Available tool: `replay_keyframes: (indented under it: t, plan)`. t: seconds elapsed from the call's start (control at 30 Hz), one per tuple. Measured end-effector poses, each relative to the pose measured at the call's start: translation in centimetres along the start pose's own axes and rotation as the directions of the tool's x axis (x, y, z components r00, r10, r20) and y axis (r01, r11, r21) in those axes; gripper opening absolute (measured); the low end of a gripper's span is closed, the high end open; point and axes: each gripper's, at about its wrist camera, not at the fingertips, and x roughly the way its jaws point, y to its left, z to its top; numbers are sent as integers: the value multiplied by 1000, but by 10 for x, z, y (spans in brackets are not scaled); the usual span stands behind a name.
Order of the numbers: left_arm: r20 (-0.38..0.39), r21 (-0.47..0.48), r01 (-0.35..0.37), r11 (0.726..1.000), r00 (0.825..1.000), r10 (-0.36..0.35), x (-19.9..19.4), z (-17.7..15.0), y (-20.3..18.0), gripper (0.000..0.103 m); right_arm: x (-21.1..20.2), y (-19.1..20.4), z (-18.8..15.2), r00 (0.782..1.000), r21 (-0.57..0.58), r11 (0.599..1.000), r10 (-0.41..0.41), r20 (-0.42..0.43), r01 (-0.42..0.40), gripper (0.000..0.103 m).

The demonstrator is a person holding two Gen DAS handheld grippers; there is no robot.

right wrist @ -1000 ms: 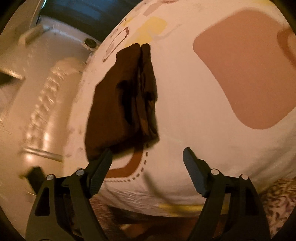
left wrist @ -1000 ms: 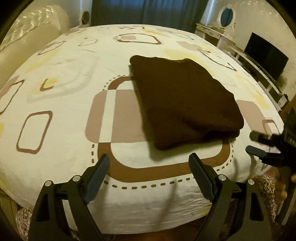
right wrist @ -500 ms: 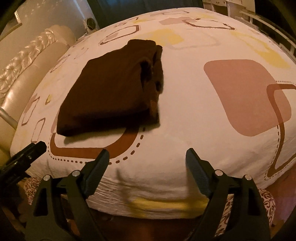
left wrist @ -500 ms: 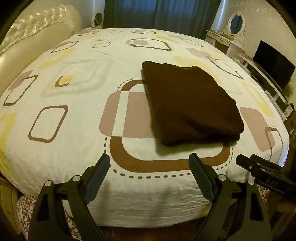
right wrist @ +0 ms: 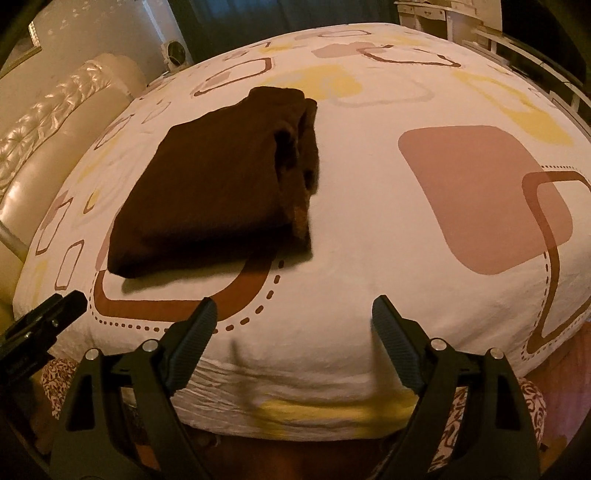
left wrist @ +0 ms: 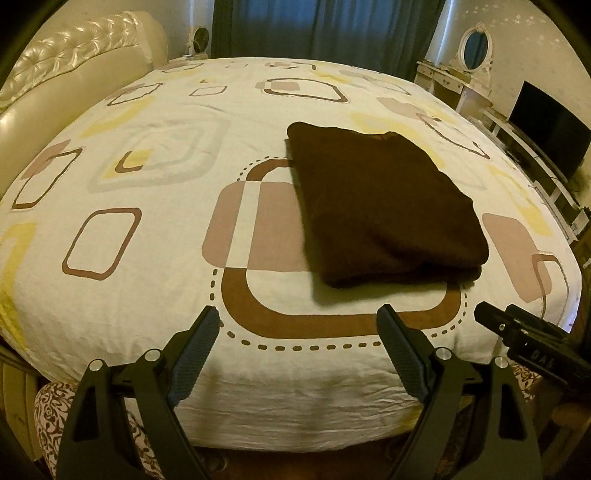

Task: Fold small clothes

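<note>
A dark brown garment (left wrist: 380,206) lies folded into a flat rectangle on the patterned bed; it also shows in the right wrist view (right wrist: 218,188), with its layered edges on the right side. My left gripper (left wrist: 299,332) is open and empty, held off the bed's near edge, below the garment. My right gripper (right wrist: 293,325) is open and empty, also off the near edge, to the right of the garment. Each gripper shows in the other's view: the right one (left wrist: 524,343) and the left one (right wrist: 40,325).
The bed sheet (left wrist: 147,258) is white with brown, pink and yellow squares. A padded cream headboard (left wrist: 70,77) runs along the left. A white dresser with an oval mirror (left wrist: 474,48) and a black TV (left wrist: 550,129) stand at the right. Blue curtains (left wrist: 325,26) hang behind.
Both grippers have pulled back from the garment and levelled out at the bed's near edge. The right view has swung from tilted to upright. The garment has not moved.
</note>
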Motion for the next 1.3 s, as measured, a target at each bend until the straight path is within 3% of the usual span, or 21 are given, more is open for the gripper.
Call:
replay_keyframes:
  t: [1.3]
  plan:
    - [37, 12, -67, 998, 997, 67, -6, 2, -1, 86, 9, 5, -5, 1000, 13, 1000, 9, -20, -8, 87]
